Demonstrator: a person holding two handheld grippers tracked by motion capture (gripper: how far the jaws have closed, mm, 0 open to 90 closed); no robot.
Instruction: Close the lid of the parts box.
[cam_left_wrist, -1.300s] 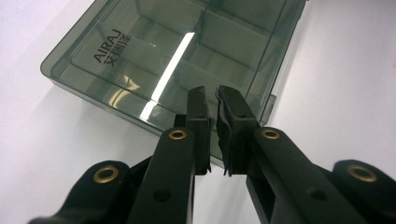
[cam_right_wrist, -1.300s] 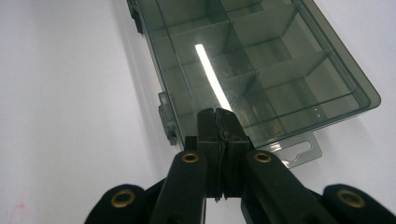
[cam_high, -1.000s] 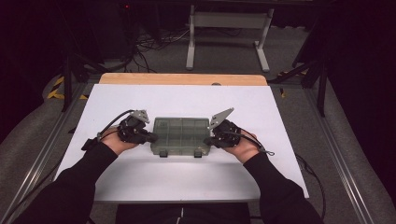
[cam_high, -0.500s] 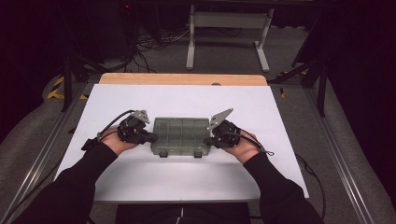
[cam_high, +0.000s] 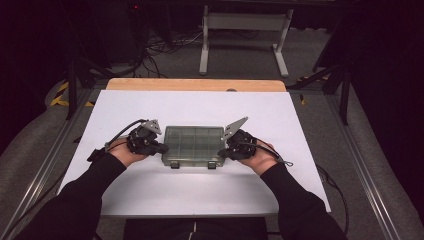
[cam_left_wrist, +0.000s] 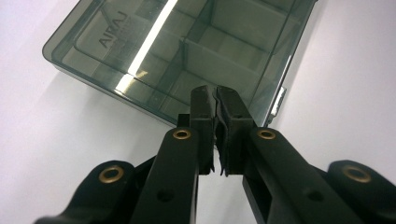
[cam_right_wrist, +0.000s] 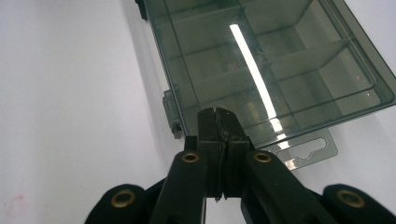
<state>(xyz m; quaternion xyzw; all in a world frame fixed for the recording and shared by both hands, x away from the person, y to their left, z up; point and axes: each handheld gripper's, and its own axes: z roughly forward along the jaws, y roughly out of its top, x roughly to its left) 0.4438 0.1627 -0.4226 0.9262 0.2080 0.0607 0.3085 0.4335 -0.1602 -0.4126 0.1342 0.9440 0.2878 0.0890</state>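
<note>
A smoky translucent compartment box (cam_high: 194, 145) lies flat with its lid down in the middle of the white table (cam_high: 200, 107). My left gripper (cam_high: 162, 148) is at the box's left end and my right gripper (cam_high: 225, 152) at its right end. In the left gripper view the gripper (cam_left_wrist: 215, 93) is shut; its jaws have just closed a little further, with nothing between them, and the tips lie over the edge of the box (cam_left_wrist: 154, 51). In the right gripper view the shut gripper (cam_right_wrist: 217, 112) points at the rim of the box (cam_right_wrist: 261, 70), beside a latch (cam_right_wrist: 172, 112). Whether the tips touch the box I cannot tell.
Two latches (cam_high: 174, 164) face the person on the box's near side, and a hang tab (cam_right_wrist: 308, 151) sticks out of one end. A wooden strip (cam_high: 195, 84) edges the table's far side. A metal stand (cam_high: 245, 30) and cables lie on the floor beyond.
</note>
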